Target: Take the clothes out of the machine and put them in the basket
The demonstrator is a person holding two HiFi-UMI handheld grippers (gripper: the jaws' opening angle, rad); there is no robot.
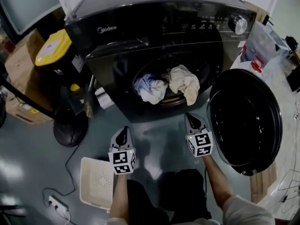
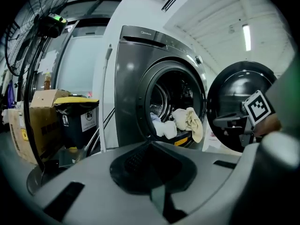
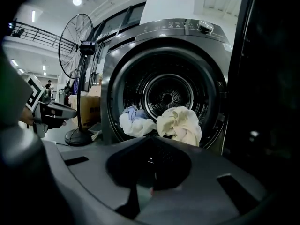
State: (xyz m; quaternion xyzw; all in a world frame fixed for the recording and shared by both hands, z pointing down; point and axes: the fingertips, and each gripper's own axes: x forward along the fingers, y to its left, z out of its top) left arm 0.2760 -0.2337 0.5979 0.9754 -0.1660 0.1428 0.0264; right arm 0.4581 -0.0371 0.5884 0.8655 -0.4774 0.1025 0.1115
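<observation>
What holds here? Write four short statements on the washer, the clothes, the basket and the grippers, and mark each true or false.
1. The round black door of the dark grey washing machine stands open. True.
2. The cream cloth garment lies in the white perforated plastic basket. False: it hangs at the drum's mouth.
3. The left gripper and the right gripper are both shut, holding nothing. True.
4. In the head view the white-and-blue garment lies right of the cream one. False: left of it.
</observation>
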